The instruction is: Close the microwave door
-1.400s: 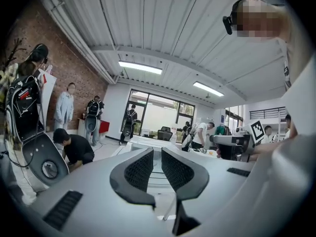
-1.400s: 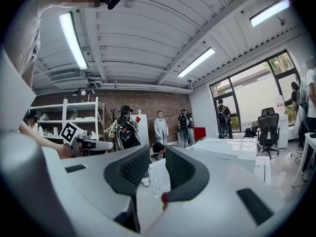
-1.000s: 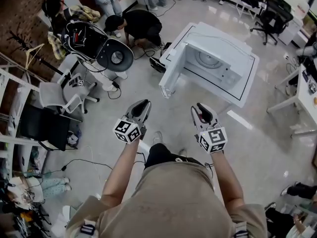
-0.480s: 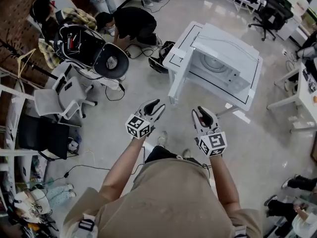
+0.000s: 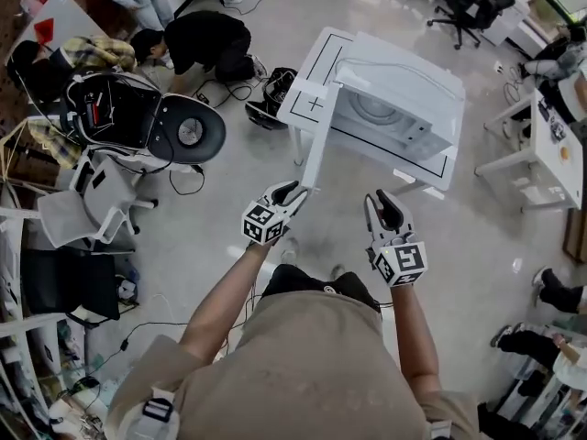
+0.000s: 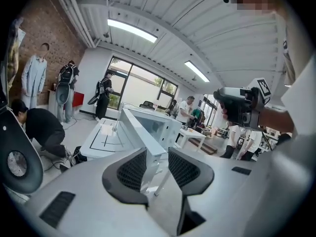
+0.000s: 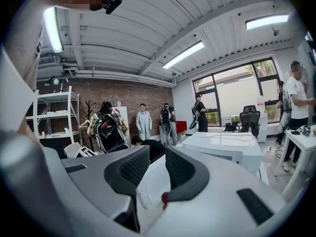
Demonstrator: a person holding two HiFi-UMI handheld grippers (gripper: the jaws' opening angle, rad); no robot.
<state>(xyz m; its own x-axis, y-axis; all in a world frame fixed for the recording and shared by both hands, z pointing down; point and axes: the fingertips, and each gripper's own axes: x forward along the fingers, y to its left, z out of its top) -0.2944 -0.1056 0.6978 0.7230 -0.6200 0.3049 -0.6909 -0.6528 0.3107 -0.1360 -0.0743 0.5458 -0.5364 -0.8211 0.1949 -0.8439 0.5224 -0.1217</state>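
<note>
the white microwave (image 5: 408, 81) sits on a white bench (image 5: 310, 101) marked with black lines, its cavity facing the person. inside it a round turntable (image 5: 374, 110) lies flat on the cavity floor, the only content that can be made out. the microwave door (image 5: 318, 145) stands wide open. it is hinged at the cavity's left side as the head view shows it, and it swings out past the bench's edge so that its free edge points toward the person. the left claw (image 5: 290, 191) is right at that free edge. its jaws have just been opening and now stand apart. in the left gripper view the door's edge shows in the gap between the two ribbed pads (image 6: 132, 171), with neither pad pressing on it; whether a pad touches the door cannot be told. the right claw (image 5: 379, 202) hangs to the right of the door, in front of the open cavity and apart from both door and bench. its jaws stand apart too, and in the right gripper view only the white bench and microwave farther off show through the gap, so it grips nothing. both claws point roughly level toward the microwave. on the floor beyond the bench a person in black (image 5: 206, 39) crouches, and a black office chair (image 5: 468, 3) stands farther back.
</note>
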